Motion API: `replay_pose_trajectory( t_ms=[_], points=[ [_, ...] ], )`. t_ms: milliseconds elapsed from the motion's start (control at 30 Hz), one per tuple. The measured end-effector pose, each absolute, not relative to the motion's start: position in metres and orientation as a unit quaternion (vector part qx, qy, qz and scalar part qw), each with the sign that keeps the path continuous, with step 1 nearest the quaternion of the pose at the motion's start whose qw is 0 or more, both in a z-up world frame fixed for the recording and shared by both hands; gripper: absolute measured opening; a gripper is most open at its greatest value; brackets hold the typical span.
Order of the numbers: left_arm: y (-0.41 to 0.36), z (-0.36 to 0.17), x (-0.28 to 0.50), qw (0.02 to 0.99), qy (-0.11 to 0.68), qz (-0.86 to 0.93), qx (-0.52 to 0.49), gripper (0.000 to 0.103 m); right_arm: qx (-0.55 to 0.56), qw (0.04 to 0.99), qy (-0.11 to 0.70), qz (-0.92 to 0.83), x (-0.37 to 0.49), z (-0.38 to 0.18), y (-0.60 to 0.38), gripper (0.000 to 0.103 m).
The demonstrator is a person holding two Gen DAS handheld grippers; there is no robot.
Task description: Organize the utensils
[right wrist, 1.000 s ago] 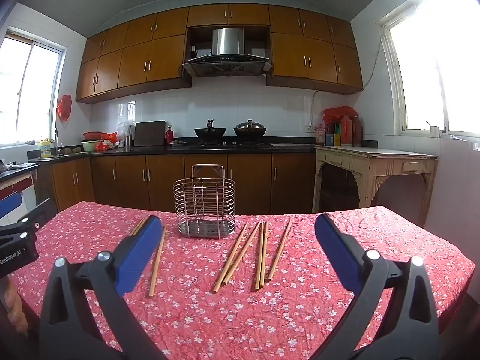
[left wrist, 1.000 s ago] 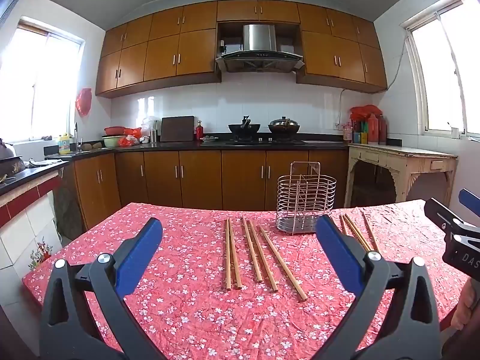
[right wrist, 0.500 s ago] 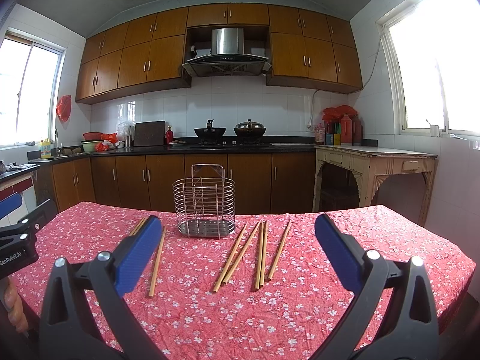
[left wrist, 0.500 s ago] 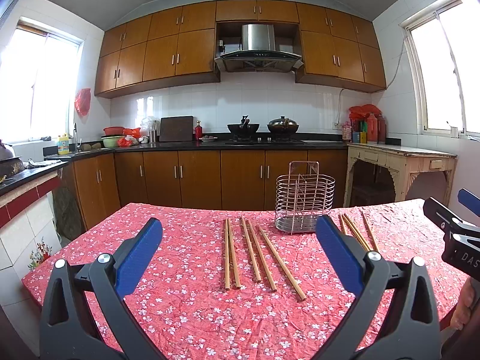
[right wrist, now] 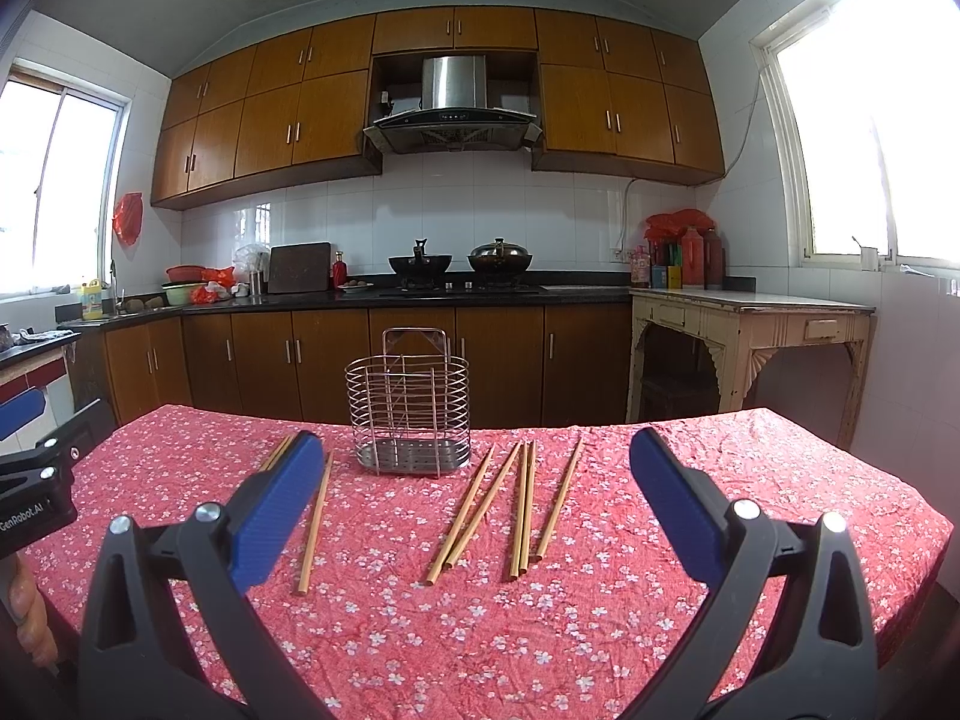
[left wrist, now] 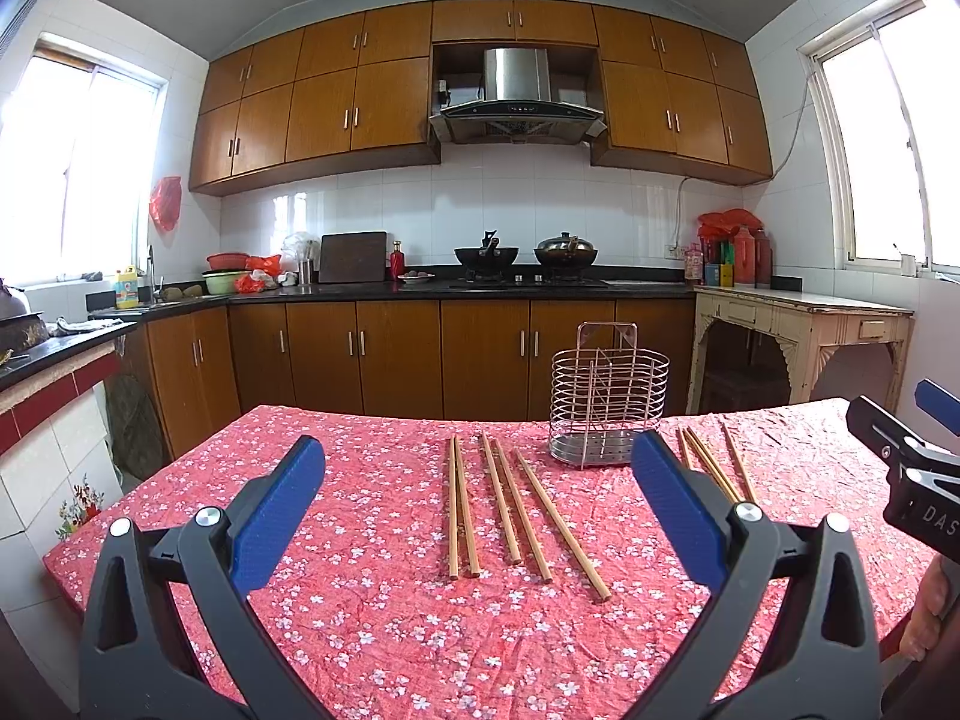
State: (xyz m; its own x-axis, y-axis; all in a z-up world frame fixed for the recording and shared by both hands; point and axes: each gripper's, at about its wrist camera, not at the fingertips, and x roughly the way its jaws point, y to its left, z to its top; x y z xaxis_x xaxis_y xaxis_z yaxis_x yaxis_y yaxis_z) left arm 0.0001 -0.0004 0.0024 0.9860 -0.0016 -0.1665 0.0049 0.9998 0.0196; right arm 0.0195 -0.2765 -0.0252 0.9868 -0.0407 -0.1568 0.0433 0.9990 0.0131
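A wire utensil holder (left wrist: 609,414) (right wrist: 408,414) stands empty and upright at the far side of the red flowered table. Several wooden chopsticks (left wrist: 510,504) lie flat left of it, and several more chopsticks (right wrist: 516,504) lie right of it. My left gripper (left wrist: 477,510) hovers open above the near table, its blue pads (left wrist: 276,516) either side of the left group. My right gripper (right wrist: 474,504) is also open, over the right group. Each gripper shows at the other view's edge: the right gripper (left wrist: 918,480) and the left gripper (right wrist: 36,480). Nothing is held.
The table (left wrist: 384,630) wears a wrinkled red cloth, and its edges fall away left, right and far. Behind it are brown kitchen cabinets (left wrist: 480,354), a counter with pots, and a cream side table (right wrist: 750,324) at the right. A hand (right wrist: 27,618) grips the left tool.
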Motion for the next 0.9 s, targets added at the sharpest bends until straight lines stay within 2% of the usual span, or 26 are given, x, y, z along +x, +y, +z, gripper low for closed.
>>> replay_pose_trajectory(
  t_ms=[900],
  points=[
    [-0.0054,0.0015,-0.0003,0.996,0.083,-0.003,0.009,0.101,0.01,0.997,0.079,-0.021,0.0224,-0.0247,-0.2772,0.099]
  ],
)
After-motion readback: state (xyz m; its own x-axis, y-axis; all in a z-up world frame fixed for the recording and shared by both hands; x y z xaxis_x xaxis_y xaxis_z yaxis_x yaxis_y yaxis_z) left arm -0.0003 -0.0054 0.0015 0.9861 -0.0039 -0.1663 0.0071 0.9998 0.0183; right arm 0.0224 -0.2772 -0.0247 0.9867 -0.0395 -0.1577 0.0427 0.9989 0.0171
